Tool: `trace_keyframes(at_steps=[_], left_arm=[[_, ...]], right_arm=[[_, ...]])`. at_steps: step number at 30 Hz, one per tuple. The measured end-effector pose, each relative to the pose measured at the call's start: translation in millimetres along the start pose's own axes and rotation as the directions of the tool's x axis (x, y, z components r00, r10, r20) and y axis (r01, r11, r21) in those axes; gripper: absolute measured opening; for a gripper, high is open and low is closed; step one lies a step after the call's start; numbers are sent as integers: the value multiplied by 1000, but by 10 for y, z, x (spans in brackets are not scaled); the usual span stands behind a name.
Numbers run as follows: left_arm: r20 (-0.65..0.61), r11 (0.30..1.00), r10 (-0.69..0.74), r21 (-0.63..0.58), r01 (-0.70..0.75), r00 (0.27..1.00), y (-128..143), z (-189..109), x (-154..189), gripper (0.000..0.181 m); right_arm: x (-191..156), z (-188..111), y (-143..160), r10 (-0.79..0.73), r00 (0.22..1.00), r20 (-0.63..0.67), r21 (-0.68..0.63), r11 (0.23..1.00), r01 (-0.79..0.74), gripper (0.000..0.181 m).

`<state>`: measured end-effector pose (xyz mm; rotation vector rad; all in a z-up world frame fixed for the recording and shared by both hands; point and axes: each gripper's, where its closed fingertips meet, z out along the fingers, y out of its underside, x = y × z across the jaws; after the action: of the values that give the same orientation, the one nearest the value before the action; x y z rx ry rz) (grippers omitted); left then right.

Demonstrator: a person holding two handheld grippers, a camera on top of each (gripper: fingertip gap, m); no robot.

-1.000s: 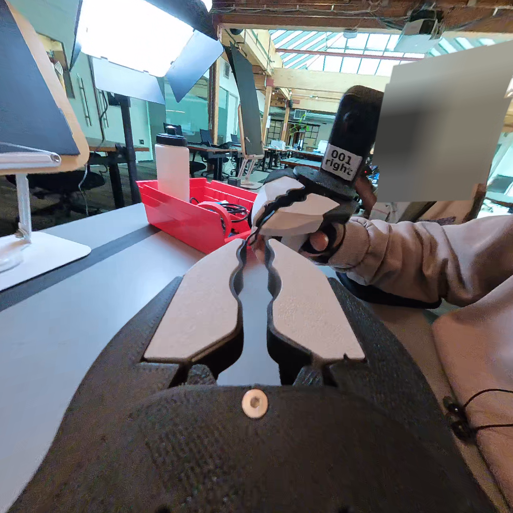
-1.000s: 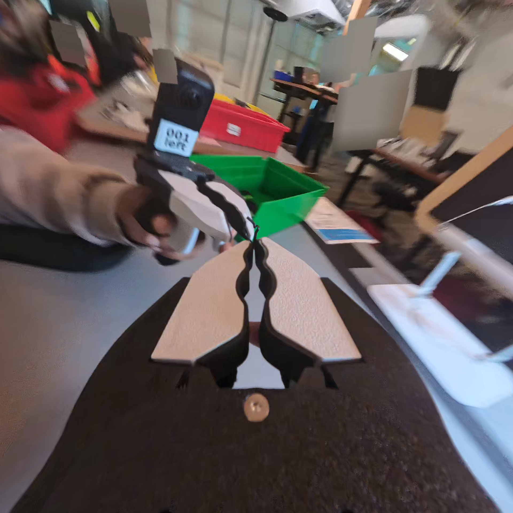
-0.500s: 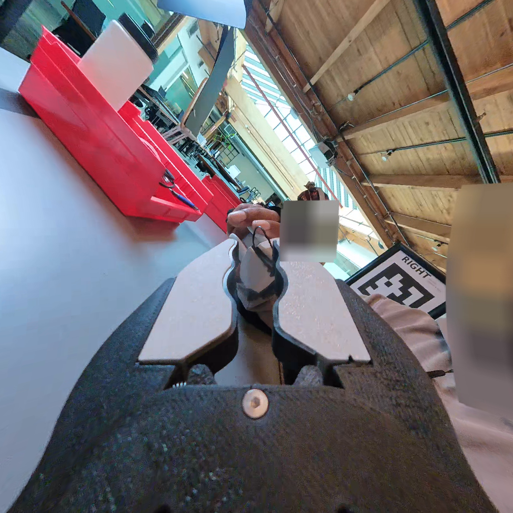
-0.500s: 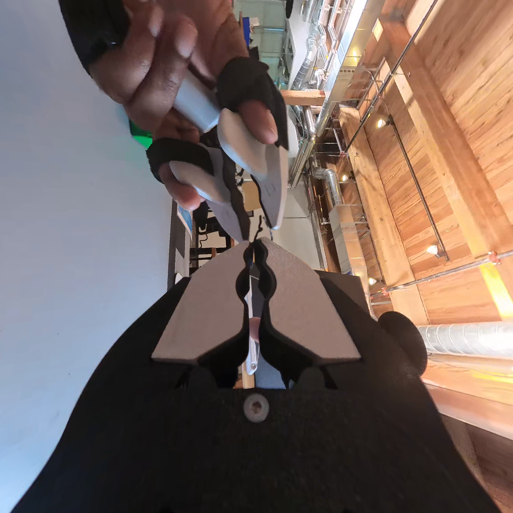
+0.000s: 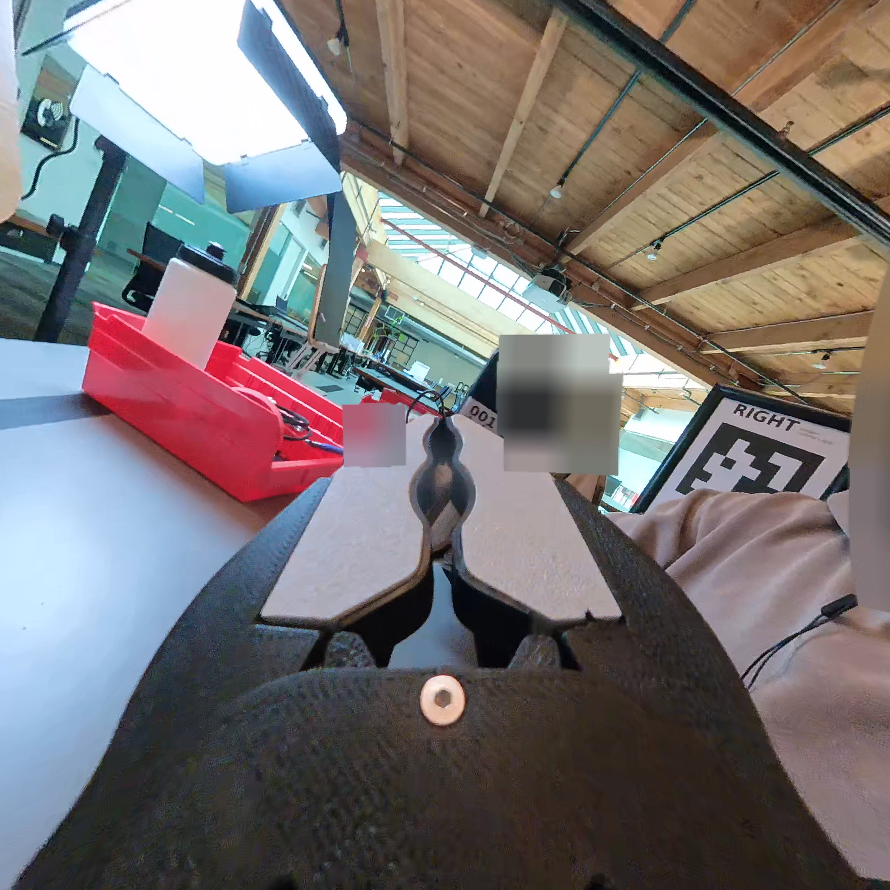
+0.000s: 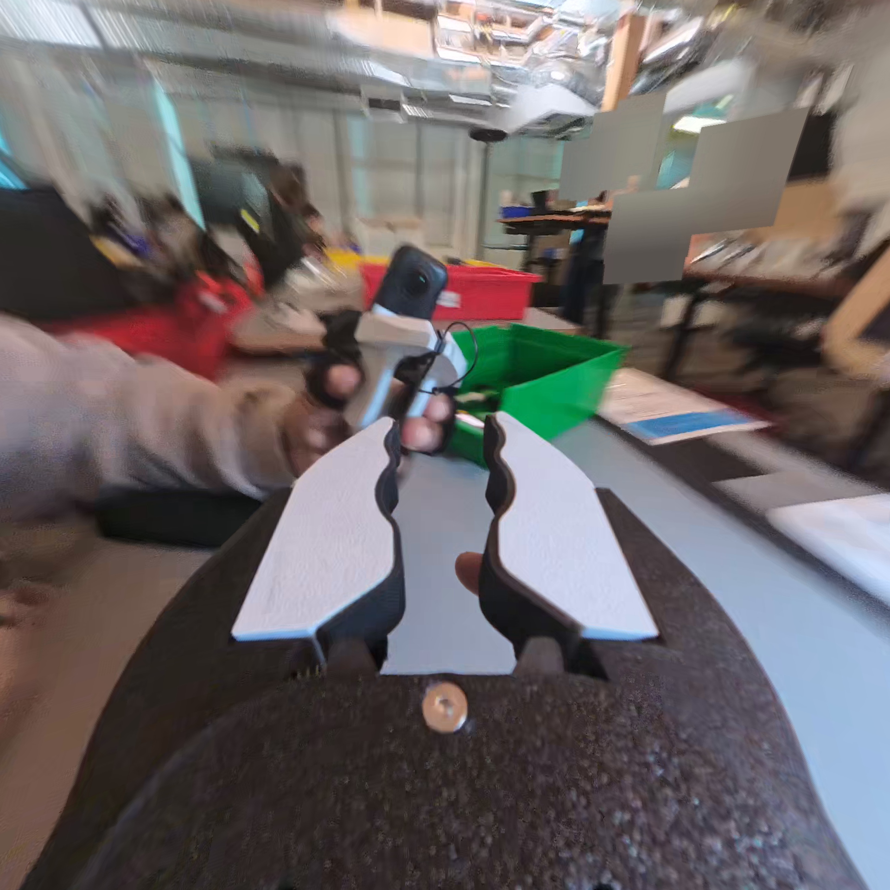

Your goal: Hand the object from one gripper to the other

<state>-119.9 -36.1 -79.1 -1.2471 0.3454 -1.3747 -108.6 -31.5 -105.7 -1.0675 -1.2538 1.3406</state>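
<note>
The object is a thin black wire tie. In the left wrist view its loop (image 5: 427, 400) sticks out past the tips of my left gripper (image 5: 440, 423), which is shut on it. In the right wrist view my right gripper (image 6: 440, 426) is open and empty above the grey table (image 6: 650, 530). The left gripper (image 6: 433, 359) shows a short way ahead of it, held by a gloved hand, with the tie's loop (image 6: 469, 349) curling out of its tips. The two grippers are apart. In the left wrist view the right gripper is mostly hidden behind my fingers and mosaic patches.
A red bin (image 5: 192, 419) with a white bottle (image 5: 188, 313) stands on the table at left, under a light panel (image 5: 192, 86). A green bin (image 6: 544, 380), papers (image 6: 674, 419) and a white stand base (image 6: 843, 534) lie ahead and right. A marker board (image 5: 756, 452) stands at right.
The right gripper has opened and let go of the tie. The left gripper has shut on it. Both grippers have swung back level and drawn apart.
</note>
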Motion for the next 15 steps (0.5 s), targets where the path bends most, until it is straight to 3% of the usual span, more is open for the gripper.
trace_keyframes(at_steps=[3,6,8,10,13,15], left_arm=[[-44,998,59,30,-57,997,11,41,111,0],[-44,995,103,20,-103,994,68,76,131,0],[-48,992,129,14,-128,990,84,76,138,0],[-26,989,146,5,-146,989,73,58,106,1],[38,978,196,-79,-193,980,121,21,-21,4],[96,950,275,-182,-255,957,192,9,-126,20]], right_arm=[[-91,86,-54,408,903,134,54,907,-418,34],[-211,130,-115,557,799,227,44,813,-580,17],[-188,143,-90,558,811,174,18,822,-569,3],[-111,108,-79,469,876,110,-1,882,-472,2],[-21,38,20,316,949,21,-167,937,-308,2],[39,-38,133,159,987,-33,-328,931,-161,2]])
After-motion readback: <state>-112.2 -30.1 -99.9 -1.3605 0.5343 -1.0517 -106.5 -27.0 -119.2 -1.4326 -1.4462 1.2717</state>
